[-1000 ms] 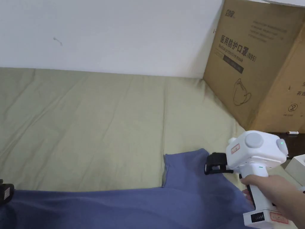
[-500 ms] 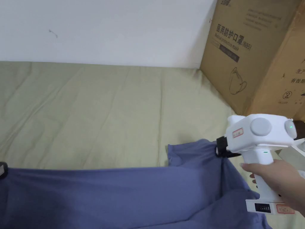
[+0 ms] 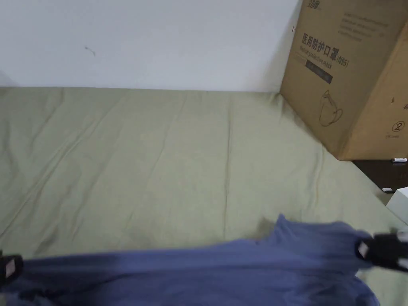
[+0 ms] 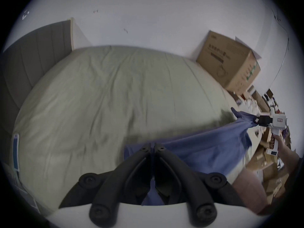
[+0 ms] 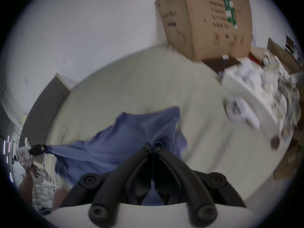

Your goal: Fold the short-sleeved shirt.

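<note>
Cardboard box: printed Chinese characters "医用防护口罩", then "(N95)". Below them, a mask outline drawing. Smaller print illegible.

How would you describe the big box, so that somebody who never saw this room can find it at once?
Start from the bed with the green sheet, which runs up to the white wall. At the far right corner of the bed, against that wall, stands the box. It is brown cardboard with dark print on its side and is far bigger than the small white things beside it.
</note>
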Tool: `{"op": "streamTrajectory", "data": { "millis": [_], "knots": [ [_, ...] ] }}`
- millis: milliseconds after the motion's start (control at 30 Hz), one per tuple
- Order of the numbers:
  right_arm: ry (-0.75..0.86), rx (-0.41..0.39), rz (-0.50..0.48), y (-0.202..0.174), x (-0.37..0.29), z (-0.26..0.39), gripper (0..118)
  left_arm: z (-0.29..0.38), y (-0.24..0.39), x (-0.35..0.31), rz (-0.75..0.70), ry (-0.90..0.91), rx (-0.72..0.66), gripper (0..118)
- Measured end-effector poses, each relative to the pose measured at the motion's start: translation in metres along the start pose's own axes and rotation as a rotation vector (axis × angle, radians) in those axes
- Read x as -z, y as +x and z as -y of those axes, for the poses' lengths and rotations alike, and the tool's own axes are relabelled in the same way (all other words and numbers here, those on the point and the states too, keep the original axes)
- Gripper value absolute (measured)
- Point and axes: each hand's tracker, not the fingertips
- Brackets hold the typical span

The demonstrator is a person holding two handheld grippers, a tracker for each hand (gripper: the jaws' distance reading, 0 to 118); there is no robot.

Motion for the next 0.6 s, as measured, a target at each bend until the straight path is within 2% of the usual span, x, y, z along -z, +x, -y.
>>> {"op": "streamTrajectory", "data": {
  "millis": [133, 200, 233, 300, 333, 367, 400, 433, 500, 600],
  "knots": [
    [-0.130, -0.015, 0.040, 0.022, 0.009, 0.065, 0, 0.058, -0.007, 0.014, -0.044, -0.166, -0.055, 2],
    [-0.129, -0.020, 0.040, 0.025, 0.021, 0.075, 0, 0.071, -0.011, 0.023, -0.030, -0.187, -0.070, 3],
    [-0.120, -0.031, 0.036, 0.022, 0.025, 0.077, 4, 0.074, -0.011, 0.026, -0.037, -0.177, -0.070, 8],
    [-0.085, -0.043, 0.057, 0.017, 0.030, 0.071, 49, 0.070, -0.011, 0.026, -0.028, -0.147, -0.088, 45],
    [-0.079, -0.040, 0.073, 0.012, 0.029, 0.066, 73, 0.066, -0.010, 0.023, 0.001, -0.133, -0.111, 70],
    [-0.077, -0.034, 0.094, 0.007, 0.026, 0.060, 85, 0.060, -0.008, 0.019, 0.012, -0.130, -0.129, 106],
    [-0.067, -0.035, 0.111, 0.002, 0.021, 0.055, 85, 0.055, -0.004, 0.018, -0.003, -0.136, -0.124, 111],
    [-0.042, -0.038, 0.113, 0.009, 0.017, 0.044, 85, 0.049, 0.002, 0.012, -0.038, -0.135, -0.107, 107],
    [0.054, -0.080, 0.090, -0.008, -0.006, 0.030, 85, 0.034, 0.016, -0.012, -0.040, -0.027, -0.076, 107],
    [0.408, -0.154, 0.063, -0.055, -0.058, 0.028, 85, 0.020, 0.044, -0.051, -0.016, 0.274, -0.084, 107]
  ]
}}
